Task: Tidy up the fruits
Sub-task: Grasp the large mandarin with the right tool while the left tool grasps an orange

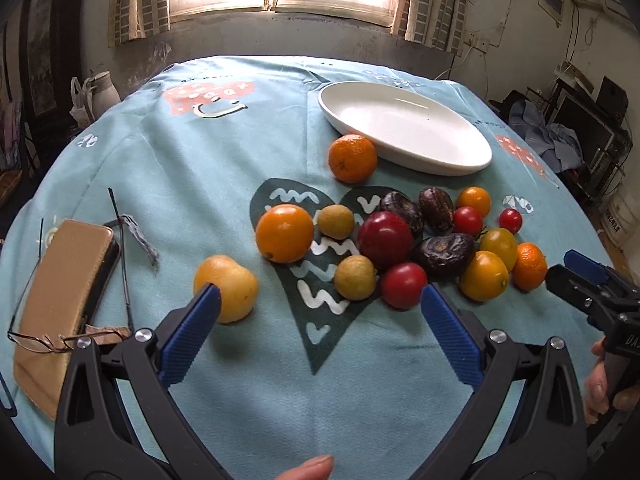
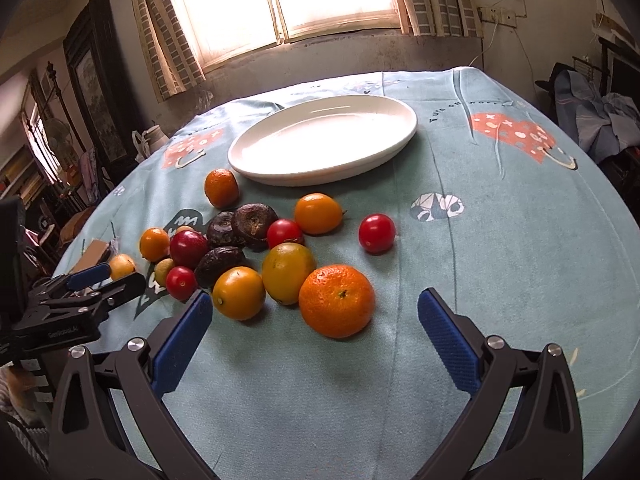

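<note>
My right tool [image 2: 314,316] is spread wide and holds nothing; the big mandarin [image 2: 337,301] lies on the desk [image 2: 500,280] just ahead between its fingers, the empty plate [image 2: 280,174] straight beyond. My left tool [image 1: 320,300], also released, hangs farther off.

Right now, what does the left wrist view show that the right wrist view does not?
Only the left wrist view shows the eyeglasses beside the tan case. Only the right wrist view shows the framed picture on the wall. Both share the empty white plate, the loose fruits on the blue tablecloth, and both open hand-held grippers: left, right.
</note>
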A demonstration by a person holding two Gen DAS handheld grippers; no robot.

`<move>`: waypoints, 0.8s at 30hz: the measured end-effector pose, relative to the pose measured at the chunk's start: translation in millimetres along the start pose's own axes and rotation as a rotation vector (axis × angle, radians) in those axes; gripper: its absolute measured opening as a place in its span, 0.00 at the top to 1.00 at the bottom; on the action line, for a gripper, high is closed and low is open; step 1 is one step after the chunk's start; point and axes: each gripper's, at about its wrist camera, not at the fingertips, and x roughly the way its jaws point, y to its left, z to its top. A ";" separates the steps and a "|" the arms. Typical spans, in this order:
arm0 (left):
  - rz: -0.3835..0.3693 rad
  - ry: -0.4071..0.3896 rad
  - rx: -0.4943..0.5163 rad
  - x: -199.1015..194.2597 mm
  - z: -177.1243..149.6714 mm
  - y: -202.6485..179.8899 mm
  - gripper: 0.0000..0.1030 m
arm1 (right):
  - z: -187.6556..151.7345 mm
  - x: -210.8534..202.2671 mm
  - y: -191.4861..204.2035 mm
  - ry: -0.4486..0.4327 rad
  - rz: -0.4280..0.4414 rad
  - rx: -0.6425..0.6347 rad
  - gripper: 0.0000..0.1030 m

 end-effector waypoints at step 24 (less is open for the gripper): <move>0.158 0.036 0.123 48.0 44.0 21.5 0.19 | 2.2 -3.9 -8.1 -0.005 0.023 0.038 0.01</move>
